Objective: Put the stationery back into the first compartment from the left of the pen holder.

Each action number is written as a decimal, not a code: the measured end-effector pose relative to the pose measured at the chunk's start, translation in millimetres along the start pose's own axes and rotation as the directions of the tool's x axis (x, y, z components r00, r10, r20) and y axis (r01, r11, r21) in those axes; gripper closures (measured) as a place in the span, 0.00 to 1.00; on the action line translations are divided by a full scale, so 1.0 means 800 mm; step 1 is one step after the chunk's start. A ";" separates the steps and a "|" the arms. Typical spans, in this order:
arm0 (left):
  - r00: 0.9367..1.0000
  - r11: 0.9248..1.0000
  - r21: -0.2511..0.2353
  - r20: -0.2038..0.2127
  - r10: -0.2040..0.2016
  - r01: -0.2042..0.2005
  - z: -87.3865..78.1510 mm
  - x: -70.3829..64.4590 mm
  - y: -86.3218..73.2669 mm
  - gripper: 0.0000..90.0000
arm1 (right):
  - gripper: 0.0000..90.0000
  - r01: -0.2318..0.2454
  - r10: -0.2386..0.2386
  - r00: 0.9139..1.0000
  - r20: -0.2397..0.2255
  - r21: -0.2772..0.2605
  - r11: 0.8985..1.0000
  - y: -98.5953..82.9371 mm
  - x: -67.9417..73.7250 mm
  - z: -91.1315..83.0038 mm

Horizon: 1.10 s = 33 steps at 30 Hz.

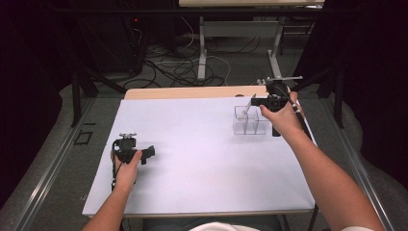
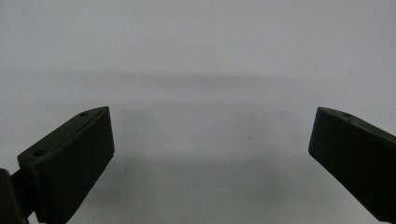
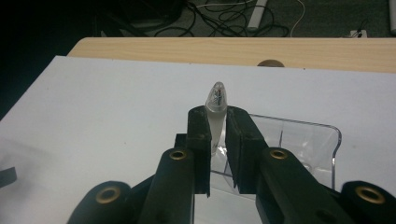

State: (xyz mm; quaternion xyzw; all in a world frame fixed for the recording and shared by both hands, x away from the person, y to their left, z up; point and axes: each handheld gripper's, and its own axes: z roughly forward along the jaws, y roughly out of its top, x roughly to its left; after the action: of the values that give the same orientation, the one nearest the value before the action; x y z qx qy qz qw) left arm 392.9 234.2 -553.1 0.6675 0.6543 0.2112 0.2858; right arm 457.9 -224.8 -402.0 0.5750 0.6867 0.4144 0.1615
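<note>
So nearest to the person, on the left, the left gripper (image 1: 148, 153) just sits low over the white sheet covering the table (image 1: 202, 163), jaws spread wide with nothing between them, only bare sheet in its own view. It's well apart from the action.

Farther off on the right, the right gripper (image 3: 217, 135) has its jaws pinched together on a small translucent pen-like piece with a rounded clear tip (image 3: 217, 105), held roughly upright with the tip poking above the jaws. It's right over the near-left part of the clear plastic divided organiser box (image 1: 249, 120), which stands toward the far right of the sheet.

My guess is the piece is going into (or coming out of) one of the compartments. To do it well I'd keep the thing vertical, line it up over one cell rather than over a divider wall, go straight down, and not loosen until the bottom end is past the rim. The box looks light, so a sideways nudge could shove it.

Hard to make out: the lower end of the piece is hidden by the jaws, I can't tell which compartment it's over, and the box's contents are blurry from above.
</note>
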 end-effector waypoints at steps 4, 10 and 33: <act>1.000 1.000 0.000 0.001 0.000 0.000 0.000 0.000 0.000 0.00 | 0.89 0.009 -0.009 1.000 0.007 0.023 1.000 -0.003 0.003 0.007; 1.000 1.000 0.001 0.001 0.001 -0.001 0.000 0.000 0.000 0.00 | 0.89 0.044 -0.045 0.999 0.025 0.043 0.998 -0.007 0.006 0.015; 1.000 1.000 0.000 0.001 0.003 -0.003 0.001 -0.001 0.001 0.00 | 0.89 0.142 -0.148 0.987 0.058 0.097 0.985 -0.018 0.016 0.041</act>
State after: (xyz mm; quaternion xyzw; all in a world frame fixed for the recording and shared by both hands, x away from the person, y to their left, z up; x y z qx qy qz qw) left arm 393.7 233.3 -552.9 0.6688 0.6530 0.2113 0.2858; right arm 467.6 -200.6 -429.6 0.5436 0.7395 0.3502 0.1869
